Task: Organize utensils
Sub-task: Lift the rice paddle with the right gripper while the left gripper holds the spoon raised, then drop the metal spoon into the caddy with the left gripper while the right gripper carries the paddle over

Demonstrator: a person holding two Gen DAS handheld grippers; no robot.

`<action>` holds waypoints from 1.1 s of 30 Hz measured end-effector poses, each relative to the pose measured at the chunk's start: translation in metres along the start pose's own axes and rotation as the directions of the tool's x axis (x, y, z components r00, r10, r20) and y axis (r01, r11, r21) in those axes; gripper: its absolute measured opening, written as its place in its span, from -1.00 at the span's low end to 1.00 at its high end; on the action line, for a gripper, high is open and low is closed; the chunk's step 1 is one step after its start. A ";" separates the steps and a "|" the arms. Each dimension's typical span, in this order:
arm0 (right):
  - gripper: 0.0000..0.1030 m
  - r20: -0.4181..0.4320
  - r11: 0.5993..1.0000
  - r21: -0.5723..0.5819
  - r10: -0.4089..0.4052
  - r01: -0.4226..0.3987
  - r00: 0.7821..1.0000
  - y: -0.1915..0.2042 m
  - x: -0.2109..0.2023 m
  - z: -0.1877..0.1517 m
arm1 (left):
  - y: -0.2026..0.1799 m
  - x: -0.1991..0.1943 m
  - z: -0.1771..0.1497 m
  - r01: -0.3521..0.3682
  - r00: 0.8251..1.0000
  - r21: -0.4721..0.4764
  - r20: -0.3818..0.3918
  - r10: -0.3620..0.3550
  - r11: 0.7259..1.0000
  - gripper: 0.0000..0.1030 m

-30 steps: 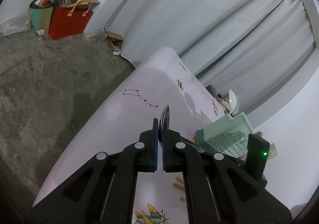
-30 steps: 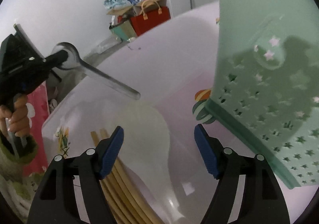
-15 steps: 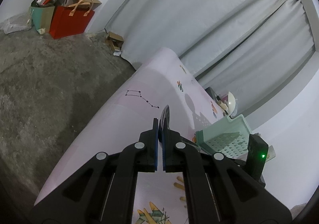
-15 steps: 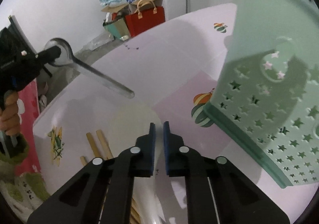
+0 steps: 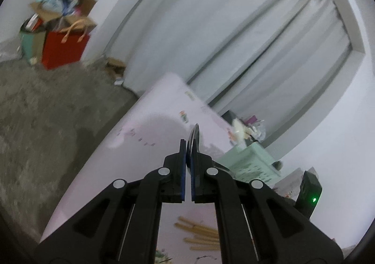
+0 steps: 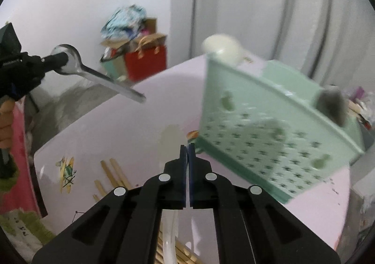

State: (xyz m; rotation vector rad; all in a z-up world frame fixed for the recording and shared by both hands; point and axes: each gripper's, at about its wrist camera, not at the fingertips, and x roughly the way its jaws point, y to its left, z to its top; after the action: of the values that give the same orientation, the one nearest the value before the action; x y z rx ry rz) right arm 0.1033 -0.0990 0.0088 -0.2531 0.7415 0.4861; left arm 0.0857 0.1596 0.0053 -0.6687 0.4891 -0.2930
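My left gripper (image 5: 188, 146) is shut on a metal spoon (image 5: 194, 137), gripped by its bowl; in the right wrist view the spoon (image 6: 98, 76) hangs in the air at the left with its handle pointing right. My right gripper (image 6: 187, 149) is shut on a white plastic spoon (image 6: 170, 231), whose handle shows below the jaws. A mint green perforated basket (image 6: 269, 137) stands on the pink table (image 6: 131, 128) to the right of my right gripper, with a white spoon bowl (image 6: 222, 48) sticking up behind it. The basket (image 5: 248, 160) also shows in the left wrist view.
Several wooden chopsticks (image 6: 112, 177) lie on the table at the lower left, also in the left wrist view (image 5: 199, 233). A red bag and boxes (image 5: 63, 36) stand on the floor by the wall. Grey curtains (image 5: 234, 41) hang behind the table.
My right gripper shut on the white spoon and lifted it off the table, moving back from the basket. My left gripper rose a little, still holding the metal spoon.
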 end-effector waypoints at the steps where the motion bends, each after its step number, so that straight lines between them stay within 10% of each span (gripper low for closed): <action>1: -0.97 0.024 1.000 0.024 -0.018 0.017 1.000 -0.006 -0.008 -0.001 | -0.005 -0.001 0.003 0.008 1.000 0.010 0.007 -0.008 1.000 -0.97; 12: -0.97 0.275 0.962 0.263 -0.149 0.074 0.950 -0.066 -0.102 -0.016 | -0.117 0.022 0.050 0.004 0.995 0.344 0.095 -0.039 0.939 -0.97; 26: -0.97 0.396 0.925 0.379 -0.185 0.024 0.899 -0.112 -0.145 -0.046 | -0.213 0.122 0.033 -0.169 0.971 0.753 0.016 0.239 0.636 -0.97; 30: -0.97 0.403 0.916 0.401 -0.193 0.017 0.895 -0.117 -0.151 -0.050 | -0.221 0.140 0.025 -0.105 0.969 0.757 -0.068 0.237 0.645 -0.95; 33: -0.97 0.413 0.907 0.420 -0.196 0.005 0.889 -0.123 -0.155 -0.051 | -0.214 0.143 0.023 -0.011 0.975 0.700 -0.151 0.163 0.714 -0.78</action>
State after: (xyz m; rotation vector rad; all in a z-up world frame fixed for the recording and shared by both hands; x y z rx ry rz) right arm 0.0376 -0.2757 0.0870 0.2131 0.3570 0.2596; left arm 0.1968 -0.0479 0.1125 0.1377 0.5550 -0.4282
